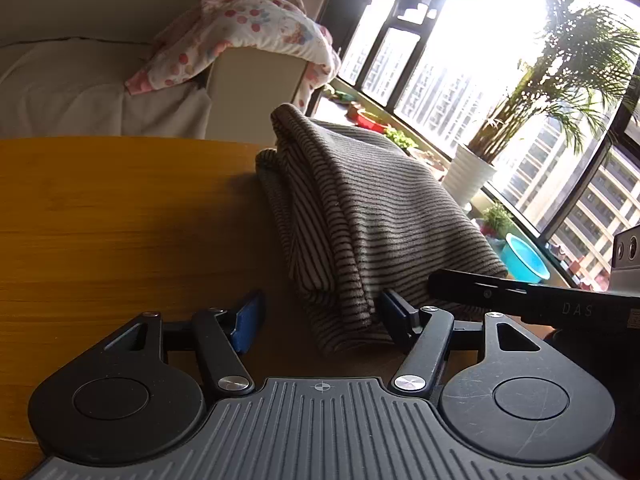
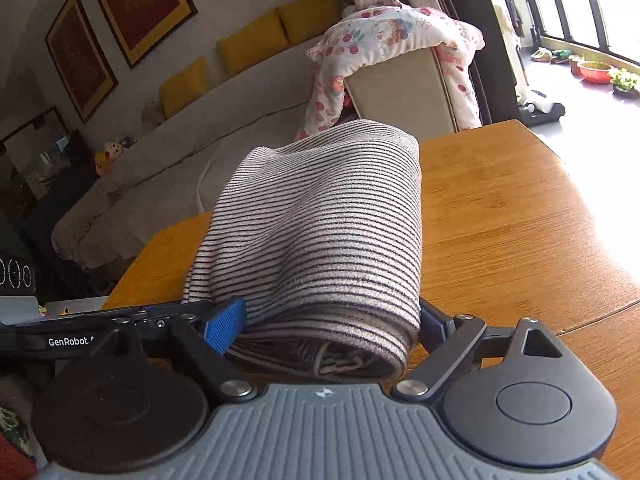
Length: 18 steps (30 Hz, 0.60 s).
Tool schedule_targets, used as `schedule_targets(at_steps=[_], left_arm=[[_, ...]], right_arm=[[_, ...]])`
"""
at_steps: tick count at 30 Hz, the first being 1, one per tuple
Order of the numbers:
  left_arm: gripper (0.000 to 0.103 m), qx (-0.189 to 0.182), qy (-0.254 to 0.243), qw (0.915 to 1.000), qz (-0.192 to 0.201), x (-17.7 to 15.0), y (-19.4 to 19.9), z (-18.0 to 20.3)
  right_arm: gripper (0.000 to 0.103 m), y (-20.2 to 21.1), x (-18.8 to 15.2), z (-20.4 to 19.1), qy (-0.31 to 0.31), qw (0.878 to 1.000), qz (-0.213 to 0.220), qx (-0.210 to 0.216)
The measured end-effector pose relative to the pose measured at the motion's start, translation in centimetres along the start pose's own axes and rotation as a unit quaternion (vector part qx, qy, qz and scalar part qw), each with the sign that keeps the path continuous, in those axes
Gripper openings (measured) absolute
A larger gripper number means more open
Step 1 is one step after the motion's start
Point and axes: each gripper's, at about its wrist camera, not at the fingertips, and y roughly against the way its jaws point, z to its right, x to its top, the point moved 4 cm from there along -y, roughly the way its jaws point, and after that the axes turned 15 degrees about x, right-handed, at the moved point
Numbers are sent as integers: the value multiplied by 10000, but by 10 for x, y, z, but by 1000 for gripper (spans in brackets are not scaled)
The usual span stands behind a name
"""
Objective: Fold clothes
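A striped grey-and-black garment point(image 1: 360, 216) lies folded in a thick bundle on the wooden table point(image 1: 120, 220). My left gripper point(image 1: 318, 320) is open, its blue pads wide apart, with the bundle's near corner lying between them by the right pad. In the right wrist view the same garment point(image 2: 328, 240) fills the space between my right gripper's blue pads point(image 2: 226, 324). My right gripper point(image 2: 332, 328) is open wide, the bundle's rolled end sitting between its fingers. The right gripper's black finger shows in the left wrist view point(image 1: 520, 296), at the bundle's right side.
A beige sofa point(image 1: 80, 80) stands beyond the table with a floral pink-and-white cloth point(image 1: 248, 36) draped over its arm. Large windows, a potted palm point(image 1: 560, 80) and a blue basin point(image 1: 524, 260) are to the right. The table's edge point(image 2: 592, 320) runs near my right gripper.
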Motion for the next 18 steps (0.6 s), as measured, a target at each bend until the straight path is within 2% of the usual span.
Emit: schedule_targets(at_steps=[2, 3, 8, 11, 13, 14, 15, 16, 18], left_arm=[[59, -22, -53, 10000, 6, 2, 0, 2], [59, 19, -111, 9999, 18, 3, -1, 2], [66, 207, -256, 9994, 59, 4, -6, 1], [70, 294, -176, 9994, 77, 2, -3, -1], [71, 426, -183, 9989, 82, -4, 2, 2], [71, 531, -218, 9983, 80, -9, 7, 5], [71, 637, -253, 9976, 79, -14, 12, 9], [82, 743, -288, 9968, 77, -19, 16, 12], [102, 954, -358, 9948, 74, -29, 26, 20]], right_arm=[[61, 8, 9, -12, 177, 9996, 208, 9], [59, 11, 15, -17, 274, 9993, 232, 28], [60, 5, 8, -9, 332, 9988, -184, -303], [61, 14, -2, -2, 120, 9997, -113, -164], [61, 22, -8, -5, 242, 9992, -87, -319], [65, 27, -11, -7, 377, 9982, -61, -464], [73, 33, -14, -11, 530, 9966, -30, -627], [80, 40, -17, -16, 670, 9950, 33, -733], [103, 58, -24, -26, 840, 9930, 235, -797]])
